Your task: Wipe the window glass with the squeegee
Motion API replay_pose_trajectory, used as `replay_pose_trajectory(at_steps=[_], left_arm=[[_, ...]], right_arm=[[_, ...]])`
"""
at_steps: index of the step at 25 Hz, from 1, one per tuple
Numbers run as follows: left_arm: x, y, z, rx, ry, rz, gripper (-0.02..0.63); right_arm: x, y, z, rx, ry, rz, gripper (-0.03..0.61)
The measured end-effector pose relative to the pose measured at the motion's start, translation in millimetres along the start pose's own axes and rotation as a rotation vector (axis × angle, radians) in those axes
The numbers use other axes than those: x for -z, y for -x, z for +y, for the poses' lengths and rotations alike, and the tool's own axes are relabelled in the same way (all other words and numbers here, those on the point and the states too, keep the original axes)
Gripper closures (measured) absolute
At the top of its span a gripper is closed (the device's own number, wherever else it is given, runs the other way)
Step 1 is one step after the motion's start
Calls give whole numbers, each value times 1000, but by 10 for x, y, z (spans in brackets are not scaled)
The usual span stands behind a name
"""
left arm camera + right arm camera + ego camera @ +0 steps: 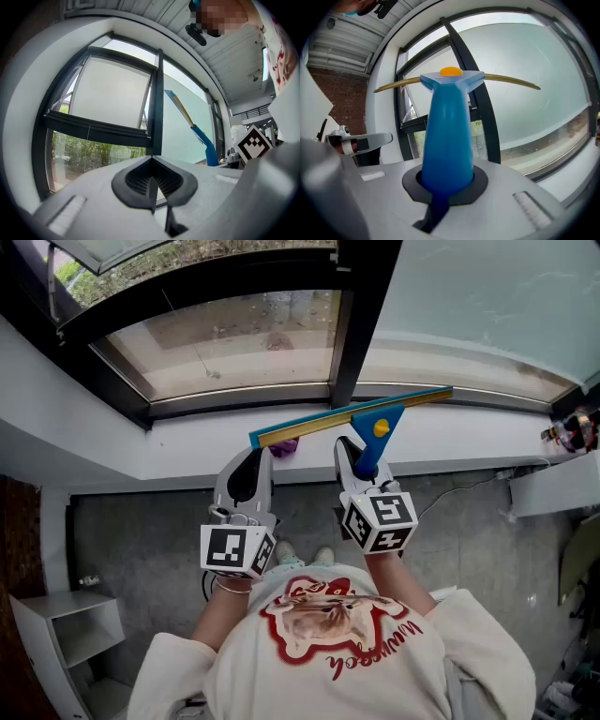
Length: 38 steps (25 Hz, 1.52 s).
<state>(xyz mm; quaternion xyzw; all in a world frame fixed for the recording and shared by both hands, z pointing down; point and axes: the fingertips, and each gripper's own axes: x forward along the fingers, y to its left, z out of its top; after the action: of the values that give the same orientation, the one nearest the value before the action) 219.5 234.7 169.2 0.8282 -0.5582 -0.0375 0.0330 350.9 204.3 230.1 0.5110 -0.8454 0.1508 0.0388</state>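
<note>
The squeegee (375, 430) has a blue cone handle, a yellow button and a long blue-and-brass blade (347, 414). It is held level in front of the white sill (178, 446), below the frosted pane (487, 296). My right gripper (362, 463) is shut on its handle (447, 136), and the blade (506, 80) spans the right gripper view. My left gripper (250, 468) hangs beside it on the left, shut and empty (152, 187). In the left gripper view the squeegee (206, 140) stands to the right before the glass.
A black mullion (361, 315) splits the frosted pane from a clear pane (234, 334) on the left. A small purple object (284, 447) lies on the sill under the blade. A white shelf unit (66, 624) stands lower left, a white box (562, 486) at right.
</note>
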Motion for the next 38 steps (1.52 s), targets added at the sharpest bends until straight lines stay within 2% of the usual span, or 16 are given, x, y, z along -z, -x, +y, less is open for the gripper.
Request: replay_pose_trajectory(at_steps=[18, 38], left_arm=[[-59, 153, -63, -8, -7, -17, 614], [-18, 353, -231, -83, -2, -1, 614]], right_arm=[[-5, 99, 99, -19, -7, -5, 551], [92, 250, 58, -76, -25, -10, 550]])
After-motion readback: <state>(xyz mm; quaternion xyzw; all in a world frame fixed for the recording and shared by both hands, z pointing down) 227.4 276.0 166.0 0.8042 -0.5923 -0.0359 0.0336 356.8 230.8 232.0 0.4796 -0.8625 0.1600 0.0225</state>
